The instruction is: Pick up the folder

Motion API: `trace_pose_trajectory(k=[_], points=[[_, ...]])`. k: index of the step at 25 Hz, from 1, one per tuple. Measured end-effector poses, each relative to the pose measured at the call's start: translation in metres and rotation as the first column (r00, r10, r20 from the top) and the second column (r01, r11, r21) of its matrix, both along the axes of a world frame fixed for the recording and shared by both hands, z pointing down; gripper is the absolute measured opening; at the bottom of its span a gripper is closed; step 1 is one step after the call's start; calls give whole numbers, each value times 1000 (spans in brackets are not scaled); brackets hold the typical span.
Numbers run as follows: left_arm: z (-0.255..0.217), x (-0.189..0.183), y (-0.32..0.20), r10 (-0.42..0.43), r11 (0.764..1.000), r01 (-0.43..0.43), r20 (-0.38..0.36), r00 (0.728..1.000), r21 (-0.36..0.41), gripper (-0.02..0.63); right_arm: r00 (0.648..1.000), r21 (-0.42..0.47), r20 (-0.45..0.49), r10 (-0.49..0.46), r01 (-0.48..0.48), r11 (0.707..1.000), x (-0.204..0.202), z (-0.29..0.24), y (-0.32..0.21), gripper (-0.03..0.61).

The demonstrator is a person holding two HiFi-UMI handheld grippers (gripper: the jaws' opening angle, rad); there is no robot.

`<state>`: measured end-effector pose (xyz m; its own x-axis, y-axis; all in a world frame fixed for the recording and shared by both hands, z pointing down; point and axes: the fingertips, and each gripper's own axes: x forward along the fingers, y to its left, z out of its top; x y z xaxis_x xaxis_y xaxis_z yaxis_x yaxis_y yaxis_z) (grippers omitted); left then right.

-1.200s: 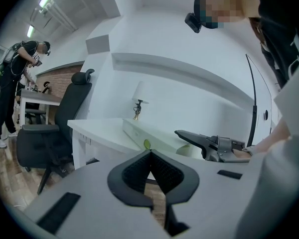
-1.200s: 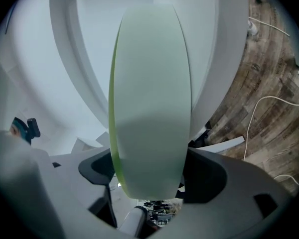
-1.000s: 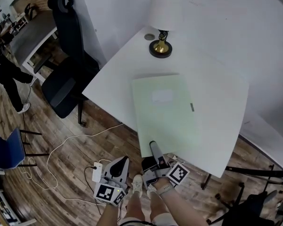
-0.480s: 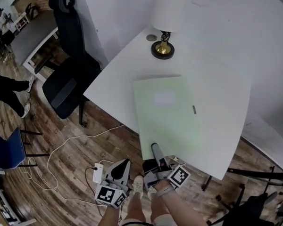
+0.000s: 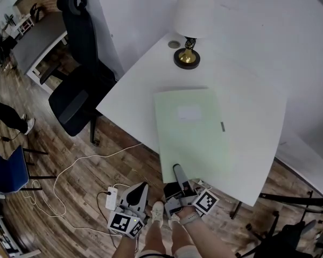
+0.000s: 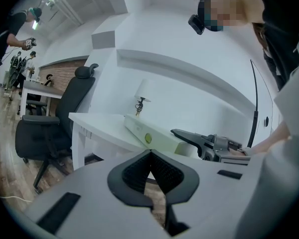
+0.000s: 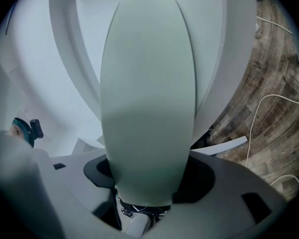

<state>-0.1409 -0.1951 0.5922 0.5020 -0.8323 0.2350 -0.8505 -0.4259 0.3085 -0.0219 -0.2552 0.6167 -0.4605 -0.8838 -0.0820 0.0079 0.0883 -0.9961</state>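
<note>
Right gripper (image 5: 177,170), lower centre: jaws just closing over pale green folder (image 5: 191,133) edge, not clamped. Left gripper (image 5: 135,193) closed, empty.

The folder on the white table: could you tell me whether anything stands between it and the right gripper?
Nothing visible does. The folder has its near edge between the jaws of the right gripper, which have just been closing and do not appear to press on it yet. The lamp stands at the far corner, well clear.
</note>
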Motion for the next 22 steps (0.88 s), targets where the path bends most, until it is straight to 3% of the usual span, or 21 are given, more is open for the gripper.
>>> trace_pose_trajectory(k=[4,11,22], points=[[-6,0,-2,0,1000,0,-3,1000,7,14,1000,1,-8,-22,22,1000,-1,-3,1,298],[-18,-4,-7,-7,999,7,1,1000,36,14,988,84,-121,-94,105,991,-9,-27,2,298],[-64,-23,-25,-44,992,43,13,999,118,14,957,115,-270,-103,138,984,8,-62,-3,298]])
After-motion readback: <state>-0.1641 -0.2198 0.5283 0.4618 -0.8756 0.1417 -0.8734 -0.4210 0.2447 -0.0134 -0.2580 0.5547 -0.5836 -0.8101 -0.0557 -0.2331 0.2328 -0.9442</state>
